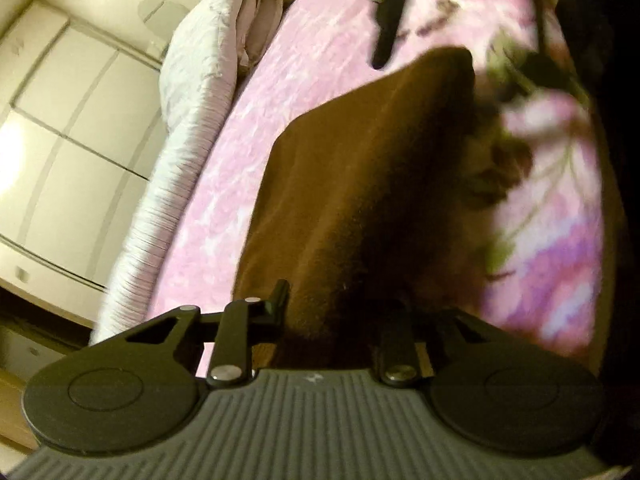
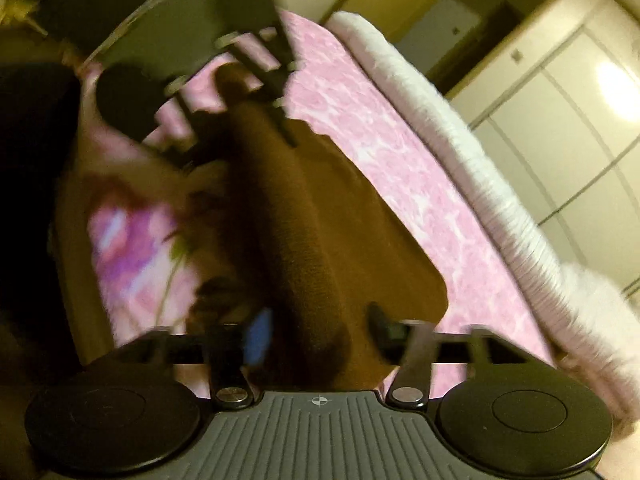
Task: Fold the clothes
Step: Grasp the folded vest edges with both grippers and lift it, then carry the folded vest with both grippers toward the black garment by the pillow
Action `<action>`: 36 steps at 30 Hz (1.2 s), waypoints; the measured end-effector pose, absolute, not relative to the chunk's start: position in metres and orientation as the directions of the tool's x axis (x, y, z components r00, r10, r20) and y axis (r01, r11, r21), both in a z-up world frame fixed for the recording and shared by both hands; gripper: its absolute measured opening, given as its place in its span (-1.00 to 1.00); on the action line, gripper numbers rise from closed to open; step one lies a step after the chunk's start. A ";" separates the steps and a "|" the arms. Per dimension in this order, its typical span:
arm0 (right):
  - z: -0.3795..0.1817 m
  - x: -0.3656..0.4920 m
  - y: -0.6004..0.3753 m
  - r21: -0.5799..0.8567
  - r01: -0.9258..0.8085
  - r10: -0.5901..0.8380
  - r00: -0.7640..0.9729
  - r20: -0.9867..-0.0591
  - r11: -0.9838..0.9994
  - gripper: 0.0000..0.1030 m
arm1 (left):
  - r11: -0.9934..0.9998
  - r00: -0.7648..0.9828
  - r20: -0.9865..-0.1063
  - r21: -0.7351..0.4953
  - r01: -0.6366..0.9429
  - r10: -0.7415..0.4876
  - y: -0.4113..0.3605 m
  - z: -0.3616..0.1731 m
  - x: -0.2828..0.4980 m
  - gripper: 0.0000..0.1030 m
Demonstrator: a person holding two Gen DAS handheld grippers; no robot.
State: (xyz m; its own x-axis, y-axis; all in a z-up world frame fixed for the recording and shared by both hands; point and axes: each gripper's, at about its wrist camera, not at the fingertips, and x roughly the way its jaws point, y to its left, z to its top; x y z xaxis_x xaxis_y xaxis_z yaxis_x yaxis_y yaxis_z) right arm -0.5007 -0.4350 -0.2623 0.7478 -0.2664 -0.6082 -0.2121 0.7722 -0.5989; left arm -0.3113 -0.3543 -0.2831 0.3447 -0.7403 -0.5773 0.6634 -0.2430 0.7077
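Garment: brown cloth (image 1: 340, 200), one piece, lying on the pink bedspread (image 1: 248, 160) — centre of the left view, running from the lower edge up to upper centre; also centre of the right view (image 2: 320, 220).
Lie: draped between both tools, raised in a ridge along its middle, one flat panel falling toward the pink side. Far end blurred.
Feel (judged): soft, limp, light; matte knit or fleece look, so likely grippy rather than slick. Not fragile. It will sag and fold wherever unsupported — no stiffness to push against.
Where to take hold (judged): at an edge or corner, pinching a single layer; a hold in mid-panel would bunch it. Near edges sit right at each tool's fingers.
Left gripper (image 1: 340, 312): lower centre of the left view; fingers drawn in close, cloth filling the gap between them. Appears clamped on the cloth, though the right finger is lost in shadow. It also shows at upper left of the right view (image 2: 240, 92), blurred.
Right gripper (image 2: 316, 332): lower centre of the right view; fingers stand well apart, cloth lying between them, blue pad (image 2: 258, 338) on the left finger. Pads do not look pressed on the fabric.
Bed: pale quilt (image 1: 188, 92) rolled along the far side.
Room: white wardrobe (image 1: 60, 120) at left of the left view.
Image quality: heavy motion blur, dim warm light.
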 end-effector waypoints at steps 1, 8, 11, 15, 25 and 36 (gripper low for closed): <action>-0.270 -0.501 -0.431 -0.619 -0.226 -0.272 0.749 -0.604 0.752 0.39 | -0.242 0.329 -0.593 0.683 0.689 -0.735 -0.356 -0.277 -0.306 -0.56; -0.299 -0.470 -0.448 -0.743 -0.191 -0.356 0.784 -0.509 0.642 -0.43 | -0.299 0.244 -0.685 0.572 0.764 -0.687 -0.381 -0.253 -0.280 -0.59; -0.281 -0.468 -0.461 -0.716 -0.178 -0.320 0.803 -0.502 0.675 -0.52 | -0.336 0.230 -0.712 0.557 0.759 -0.663 -0.391 -0.239 -0.277 -0.61; -0.232 -0.476 -0.482 -0.616 -0.199 -0.257 0.781 -0.570 0.762 -0.55 | -0.370 0.202 -0.770 0.497 0.785 -0.605 -0.413 -0.195 -0.286 -0.62; -0.042 -0.595 -0.553 -0.360 -0.164 -0.194 0.607 -0.771 0.918 -0.55 | -0.513 0.046 -0.868 0.334 0.791 -0.494 -0.521 -0.037 -0.397 -0.62; 0.043 -0.713 -0.673 -0.462 0.118 -0.467 0.405 -0.786 0.879 -0.55 | -0.723 -0.270 -0.774 0.322 0.611 -0.572 -0.688 0.014 -0.517 -0.62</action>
State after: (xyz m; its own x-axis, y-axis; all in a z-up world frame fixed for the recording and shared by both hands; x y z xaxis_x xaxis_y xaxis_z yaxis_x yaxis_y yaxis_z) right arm -0.7130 -0.6726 0.0434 0.4051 -0.4674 -0.7858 0.1178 0.8790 -0.4621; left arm -0.5174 -0.6877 0.0142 -0.2698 -0.5722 -0.7744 0.6108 -0.7234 0.3218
